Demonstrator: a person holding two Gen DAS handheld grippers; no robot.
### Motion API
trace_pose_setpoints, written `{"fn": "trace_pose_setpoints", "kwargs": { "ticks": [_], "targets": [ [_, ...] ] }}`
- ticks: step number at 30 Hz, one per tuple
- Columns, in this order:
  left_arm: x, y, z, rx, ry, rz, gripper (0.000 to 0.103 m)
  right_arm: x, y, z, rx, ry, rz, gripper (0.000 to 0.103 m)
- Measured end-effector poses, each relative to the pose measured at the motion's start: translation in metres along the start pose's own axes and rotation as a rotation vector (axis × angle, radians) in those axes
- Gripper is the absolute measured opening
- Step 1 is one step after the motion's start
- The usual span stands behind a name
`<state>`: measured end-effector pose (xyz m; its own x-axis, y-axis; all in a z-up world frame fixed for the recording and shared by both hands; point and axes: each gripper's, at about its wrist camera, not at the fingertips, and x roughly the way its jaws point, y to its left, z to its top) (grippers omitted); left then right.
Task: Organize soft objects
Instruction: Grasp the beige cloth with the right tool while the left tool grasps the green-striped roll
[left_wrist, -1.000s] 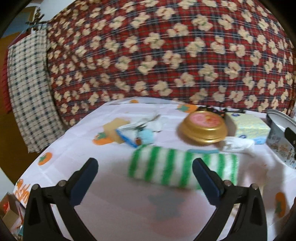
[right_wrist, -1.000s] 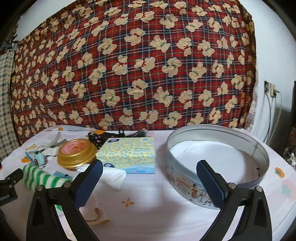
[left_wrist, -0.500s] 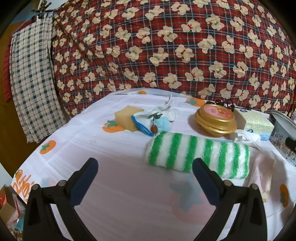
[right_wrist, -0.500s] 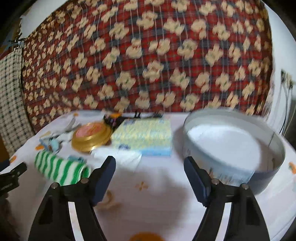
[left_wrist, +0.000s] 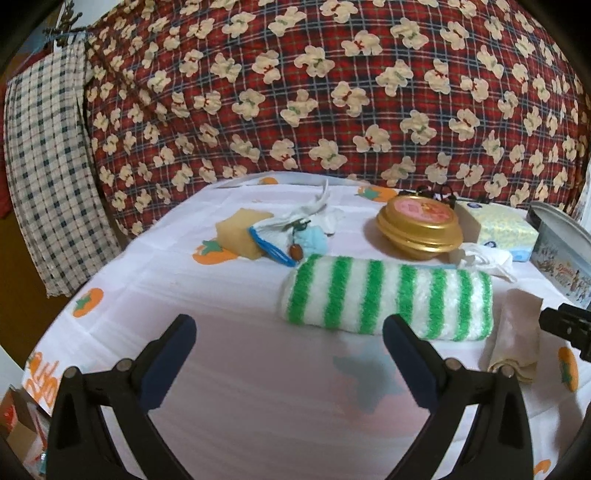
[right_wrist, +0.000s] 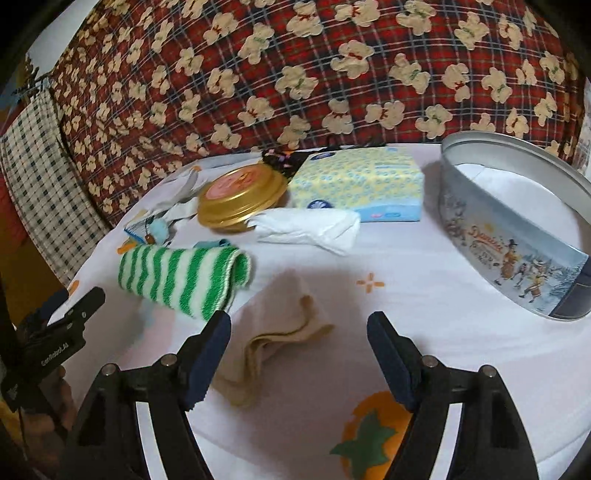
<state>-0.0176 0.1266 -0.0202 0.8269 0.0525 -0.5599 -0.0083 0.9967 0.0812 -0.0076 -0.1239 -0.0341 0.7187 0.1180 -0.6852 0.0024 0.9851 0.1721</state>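
Note:
A rolled green-and-white striped towel lies on the white tablecloth; it also shows in the right wrist view. A folded beige cloth lies to its right, also in the left wrist view. My left gripper is open and empty, just in front of the towel. My right gripper is open and empty, low over the beige cloth, which lies between its fingers. A white tissue, a yellow sponge and a small blue-trimmed pouch lie behind.
A round open tin stands at the right. A gold lidded tin and a tissue pack sit at the back. A red plaid blanket hangs behind the table. The left table edge drops off.
My right gripper has tilted down and moved forward and left over the beige cloth, its jaws narrower than a second ago. My left gripper's view has steadied on the towel.

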Motion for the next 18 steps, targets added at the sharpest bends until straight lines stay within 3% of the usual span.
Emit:
{"fn": "trace_pose_setpoints", "kwargs": {
  "ticks": [6, 12, 14, 16, 18],
  "targets": [
    [-0.003, 0.0, -0.002, 0.025, 0.001, 0.019, 0.103, 0.018, 0.005, 0.001, 0.044, 0.086, 0.015, 0.078],
    [-0.004, 0.002, -0.003, 0.049, 0.008, 0.028, 0.103, 0.038, 0.027, 0.005, -0.022, 0.133, 0.003, 0.078],
    [-0.005, 0.002, -0.002, 0.062, 0.005, 0.03, 0.103, 0.042, 0.036, 0.005, -0.074, 0.133, -0.01, 0.068],
    [-0.005, 0.001, -0.001, 0.087, -0.001, 0.036, 0.103, 0.042, 0.039, 0.004, -0.108, 0.124, -0.015, 0.035],
    [-0.004, 0.001, 0.0, 0.099, 0.001, 0.036, 0.103, 0.042, 0.037, 0.005, -0.118, 0.123, 0.012, 0.024]
  ]
}}
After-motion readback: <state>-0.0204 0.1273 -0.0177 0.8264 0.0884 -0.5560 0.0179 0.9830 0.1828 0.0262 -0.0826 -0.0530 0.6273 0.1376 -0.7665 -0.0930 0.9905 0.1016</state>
